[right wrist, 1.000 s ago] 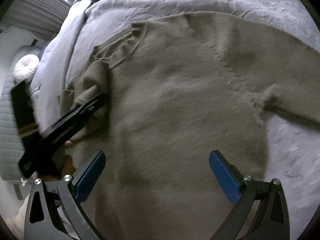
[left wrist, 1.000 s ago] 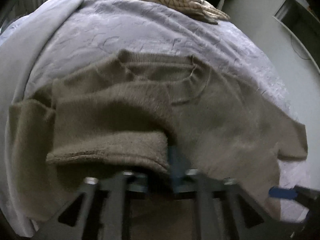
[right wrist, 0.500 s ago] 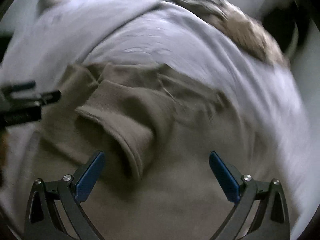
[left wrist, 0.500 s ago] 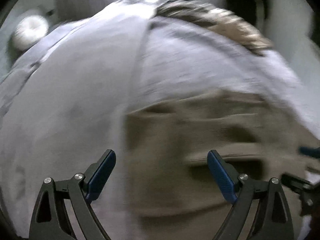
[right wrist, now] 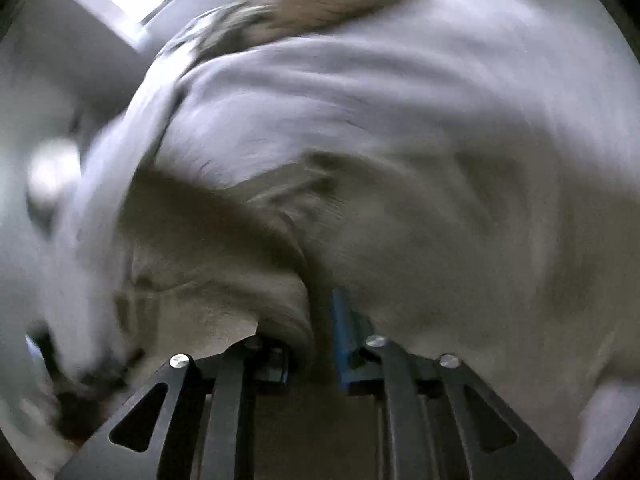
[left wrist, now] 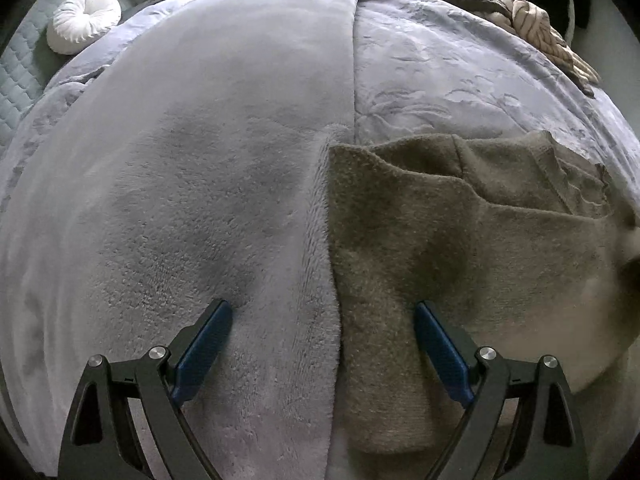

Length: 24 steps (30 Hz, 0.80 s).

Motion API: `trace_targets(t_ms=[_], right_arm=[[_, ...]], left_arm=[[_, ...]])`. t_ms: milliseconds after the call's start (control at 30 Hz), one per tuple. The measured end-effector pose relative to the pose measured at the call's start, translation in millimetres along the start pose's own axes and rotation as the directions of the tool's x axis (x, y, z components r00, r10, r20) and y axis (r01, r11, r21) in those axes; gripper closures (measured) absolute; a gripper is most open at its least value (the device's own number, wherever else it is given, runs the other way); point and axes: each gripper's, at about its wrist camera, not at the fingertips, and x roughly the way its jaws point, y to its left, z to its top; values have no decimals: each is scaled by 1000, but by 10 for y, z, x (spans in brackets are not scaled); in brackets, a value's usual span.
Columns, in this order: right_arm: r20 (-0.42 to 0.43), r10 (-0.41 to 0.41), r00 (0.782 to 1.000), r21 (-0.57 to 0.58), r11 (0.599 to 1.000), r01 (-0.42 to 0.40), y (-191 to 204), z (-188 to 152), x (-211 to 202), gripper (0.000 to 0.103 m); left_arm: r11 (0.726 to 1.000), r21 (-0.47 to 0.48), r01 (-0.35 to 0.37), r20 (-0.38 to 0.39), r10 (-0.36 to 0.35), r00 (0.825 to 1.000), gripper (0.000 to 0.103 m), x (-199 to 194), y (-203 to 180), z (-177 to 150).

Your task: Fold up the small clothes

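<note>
Your bed [left wrist: 200, 168] fills both views, covered by a plush lavender blanket [left wrist: 192, 216] on the left and a crinkled lavender spread [left wrist: 460, 80] on the right. The brown sweater [left wrist: 460, 248] lies on the spread at the right of the left wrist view, its left edge running along the blanket's seam, with one flap folded over its top. At the far right edge of the bed sits a heap of clothes [left wrist: 520, 16], dark and striped pieces together. A round white cushion [left wrist: 84, 22] rests at the far left, off the blanket. No bins or baskets show; the clothes lie loose on the bed.

Your left tool [left wrist: 320, 356] is spread wide, its jaws having just been opening, one blue pad over the blanket and the other over the sweater, with nothing pinched. Your right tool [right wrist: 320, 336] has just been closing and now pinches a fold of the sweater [right wrist: 224, 264]; that view is heavily blurred.
</note>
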Motion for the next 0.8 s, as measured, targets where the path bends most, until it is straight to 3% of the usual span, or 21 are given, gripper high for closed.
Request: trace_targets(t_ms=[33,67,233,333,400,433,467,533,600,667,733,800], right_arm=[[-19,17,1000,101,995,-15,-238,-21,-10,53],[-25,26,999,157,987,-22,-389,-43,-18,46],[10,173,985,345,924,-166,-811,-112,-94,45],[26,200,980,400,896,-193,-898,-81,-74,46],[28,207,978,412,889,-200,-917,-76,-68,72],[18,192,981,412,893,-182,-916,-60,-62,95],[5,183,983,413,895,-169,-920,-51,-67,95],[3,183,983,408,897,-168,-871,-66,-93,95],[-4,178,984,381,910,-163,-820,-130,-183,95],[-26,132,991,341,933,-115,-775,-161,-177,95],[-60,33,998,272,962,-16,-800,-206,-129,95],[-66,40,997,288,958,-20,-871,-216,-101,95]], left_arm=[[1000,3,5,-5,-5,1000,7,20,2,7],[1000,6,4,-8,-4,1000,7,37,-3,28],[1000,-6,5,-24,-5,1000,7,60,7,92],[997,-55,55,-37,-57,998,7,78,49,215],[991,-94,93,-46,-97,994,7,116,83,378],[988,-108,113,-50,-118,992,12,134,87,418],[984,-117,135,-51,-142,989,23,155,86,468],[988,-90,124,-55,-130,990,81,172,56,534],[982,-89,164,-58,-170,984,91,132,89,587],[977,-76,200,-55,-204,977,91,111,167,616],[977,-34,211,-57,-213,975,91,123,215,601],[978,16,206,-63,-205,977,91,145,188,537]])
